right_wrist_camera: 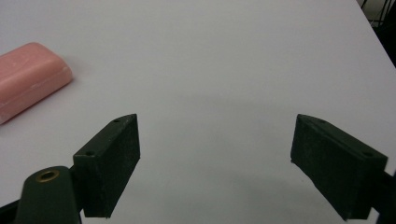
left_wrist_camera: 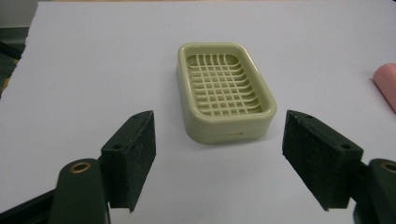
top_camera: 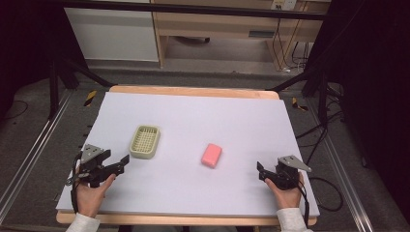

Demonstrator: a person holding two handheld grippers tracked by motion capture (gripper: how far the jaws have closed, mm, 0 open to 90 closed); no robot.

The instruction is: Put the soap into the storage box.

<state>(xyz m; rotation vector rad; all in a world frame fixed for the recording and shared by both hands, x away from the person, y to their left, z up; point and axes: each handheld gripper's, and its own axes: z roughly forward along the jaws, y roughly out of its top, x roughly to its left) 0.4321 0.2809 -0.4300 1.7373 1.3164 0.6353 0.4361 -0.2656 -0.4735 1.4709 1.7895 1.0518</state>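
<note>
On the white counter [top_camera: 193,193], which fills most of the high view, two things lie well apart from each other, one soap dish and one bar of soap, with two tools at the near edge. One pale green soap dish [top_camera: 144,141] sits left of centre, flat and open side up, its gridded floor showing; its long axis runs away from the person, tilted slightly to the right at the far end. One pink soap bar [top_camera: 212,155] lies near the middle, flat on its broad face, its long axis leaning the same way. The left tool [top_camera: 124,162] is just short of the dish's near left corner, pointing up and right toward it; in the left gripper view its jaws stand wide apart with nothing between them, the dish [left_wrist_camera: 224,91] straight ahead and clear of the pads. The right tool [top_camera: 260,170] rests near the right edge, pointing left toward the bar, jaws spread and empty, the bar [right_wrist_camera: 29,79] off to its left.
</note>
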